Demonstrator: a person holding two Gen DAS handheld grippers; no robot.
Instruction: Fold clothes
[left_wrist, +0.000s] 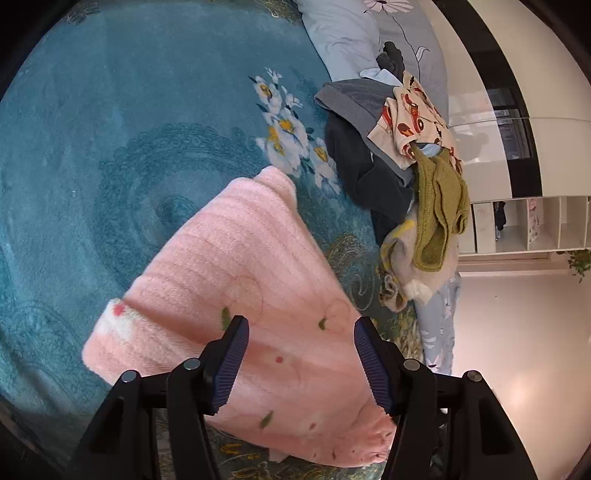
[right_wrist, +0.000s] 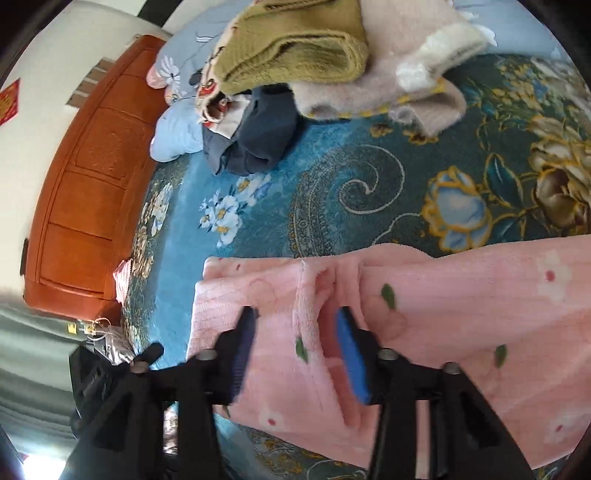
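- In the left wrist view, the pink fleece garment (left_wrist: 236, 288) lay across the lower centre of the frame on the teal floral blanket (left_wrist: 110, 155), partly folded, one end reaching toward mid-frame.
- The left gripper (left_wrist: 301, 363) hung over it at the bottom of the frame with its jaws spread wide and nothing between them.
- A pile of unfolded clothes (left_wrist: 399, 155) sat at the upper right, well apart from the pink piece.
- In the right wrist view, the same garment filled the lower right, a raised crease running up its middle.
- The right gripper (right_wrist: 295, 354) stood open over that crease, gripping nothing as far as could be seen.
- Risk, as I judged it: closing on the thick crease could catch only the top layer, so the fold would slide apart.
- The plush blanket might also be pinched together with the fleece.
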